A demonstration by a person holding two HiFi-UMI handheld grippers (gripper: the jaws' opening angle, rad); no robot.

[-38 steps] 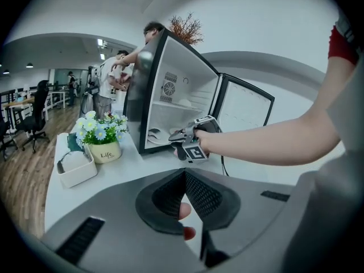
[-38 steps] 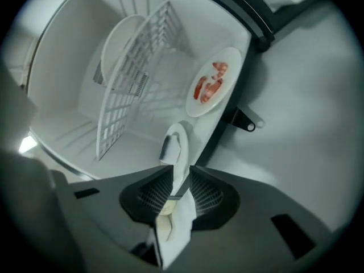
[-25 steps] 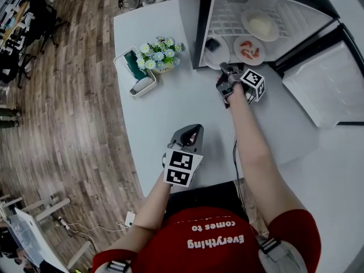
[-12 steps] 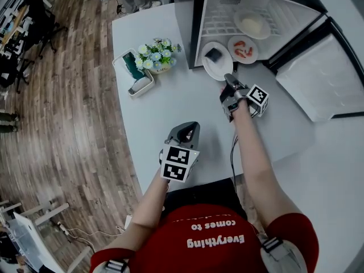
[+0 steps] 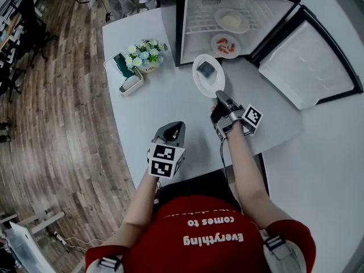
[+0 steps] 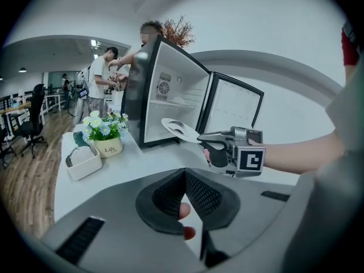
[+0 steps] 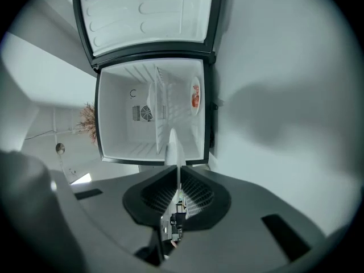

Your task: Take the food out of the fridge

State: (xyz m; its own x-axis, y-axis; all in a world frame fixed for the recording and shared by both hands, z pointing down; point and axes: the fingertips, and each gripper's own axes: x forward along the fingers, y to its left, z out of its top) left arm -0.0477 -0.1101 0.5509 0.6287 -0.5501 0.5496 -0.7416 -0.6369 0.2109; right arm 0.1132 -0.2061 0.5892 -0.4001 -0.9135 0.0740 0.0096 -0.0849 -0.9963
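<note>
Moved: plate [image 5: 207, 75] with dark food [image 5: 208, 69]. It is now clear of the fridge [image 5: 169, 27] and held in the air over the table [image 5: 165, 101]. One second earlier it lies at the fridge's front edge, beside the red-food plate [image 5: 226, 44]. Judgement for the task: the first item is out and wants setting down, and two items remain inside.

Items, left to right:

1. Tray [image 5: 126, 75]: white, with a green thing in it, at the table's left edge. Place unchanged.
2. Flowers [image 5: 145, 51]: in a pot just beside the tray. Place unchanged.
3. Left gripper [image 5: 175, 127]: low over the near part of the table, jaws together with nothing between them. Idle, and its place hardly differs from the earlier frame.
4. Plate: carried by its near rim only, with the dark food near its middle. The left gripper view shows it off the table and slightly tilted. Judged risk: with a one-rim hold, the food may slide if the tilt grows.
5. Right gripper [image 5: 219, 97]: jaws pinched narrow on the plate's rim. Its own view shows the thin white rim edge-on between them. It now stands back from the fridge mouth, nearer the person than before.
6. Fridge: open. The red-food plate sits near the front and the pale-food plate [image 5: 232, 20] deeper in. Both are untouched, as in the earlier frame.
7. Door [image 5: 307, 61]: swung wide to the right.
</note>
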